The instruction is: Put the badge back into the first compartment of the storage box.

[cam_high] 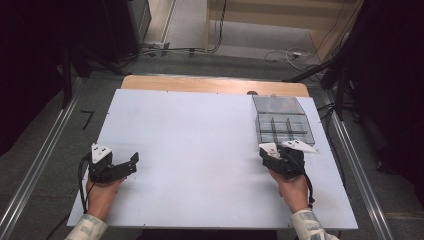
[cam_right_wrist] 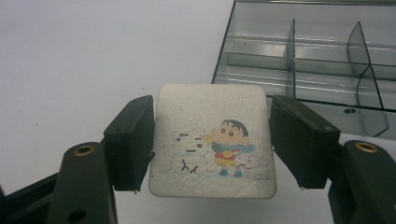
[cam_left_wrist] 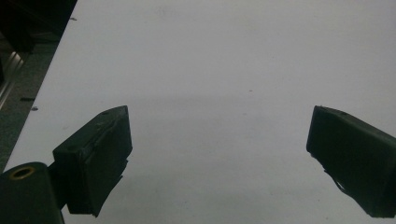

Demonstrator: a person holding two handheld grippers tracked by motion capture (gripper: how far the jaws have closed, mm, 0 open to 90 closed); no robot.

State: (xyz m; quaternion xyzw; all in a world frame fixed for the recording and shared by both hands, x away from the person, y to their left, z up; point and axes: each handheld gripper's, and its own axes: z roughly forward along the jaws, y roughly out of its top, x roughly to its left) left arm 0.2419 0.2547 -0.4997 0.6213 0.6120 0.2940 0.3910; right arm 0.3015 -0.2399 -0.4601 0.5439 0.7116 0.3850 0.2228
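My right gripper [cam_right_wrist: 212, 106] is shut on a white square tile [cam_right_wrist: 212, 140] with rounded corners and a cartoon boy printed on it; a jaw presses on each side edge. In the high view this tile [cam_high: 269, 148] sits at the tip of the right gripper [cam_high: 272, 154], just short of a clear plastic compartment box [cam_high: 282, 120]. The box [cam_right_wrist: 303, 60] lies open ahead and to the right, and its compartments look empty. At the table's left, my left gripper [cam_high: 131, 164] rests low over the white board. Its jaws stand wide open [cam_left_wrist: 219, 140] with nothing between them.
The white board [cam_high: 200, 145] covers a wooden table whose far edge [cam_high: 210, 84] shows beyond it. Metal rails run along both sides of the table. Cables lie on the floor at the back. The person's hands and patterned sleeves come in from the bottom.
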